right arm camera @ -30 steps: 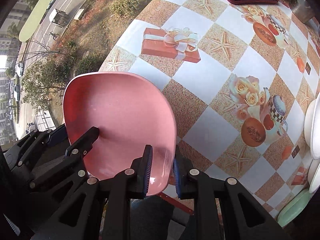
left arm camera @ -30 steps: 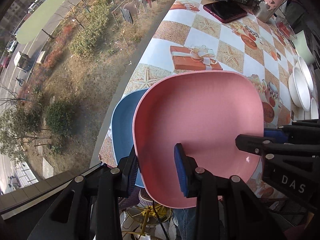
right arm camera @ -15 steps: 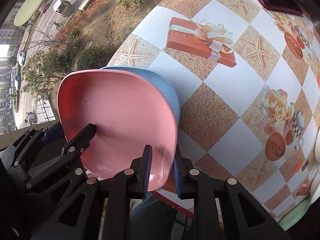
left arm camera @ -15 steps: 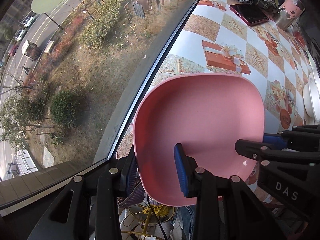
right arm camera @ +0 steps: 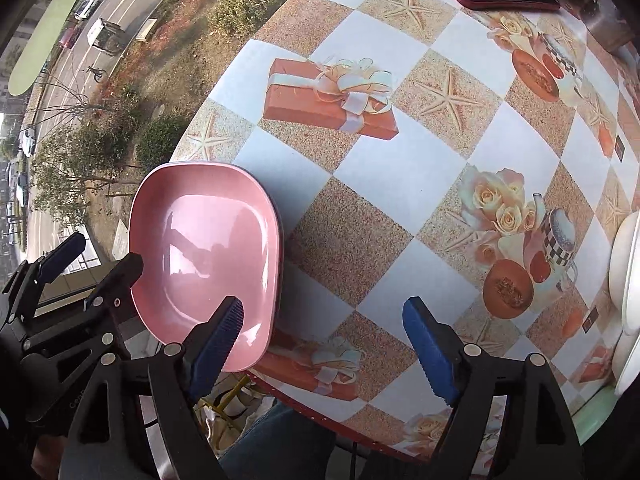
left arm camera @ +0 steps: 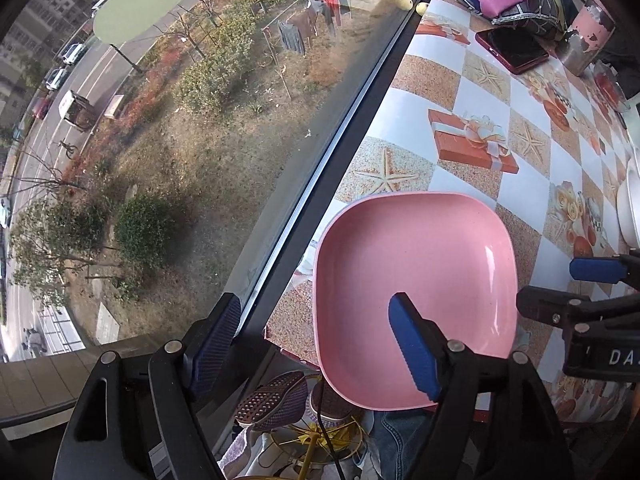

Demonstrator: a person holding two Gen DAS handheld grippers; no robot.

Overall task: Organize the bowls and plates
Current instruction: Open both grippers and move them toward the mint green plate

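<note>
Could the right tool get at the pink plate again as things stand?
Probably yes: the right tool is open, its left finger already over the pink plate near the table corner, with nothing between them.

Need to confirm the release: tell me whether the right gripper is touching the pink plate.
Apart. In the right wrist view the right gripper has its jaws spread wide, raised above the pink plate, nothing between them.

The pink plate looks like smooth, glossy plastic, mirroring light across its well. Beside it, the printed table cover appears a faintly shiny, smooth vinyl. Blue ribbed pads line matt black jaws.
</note>
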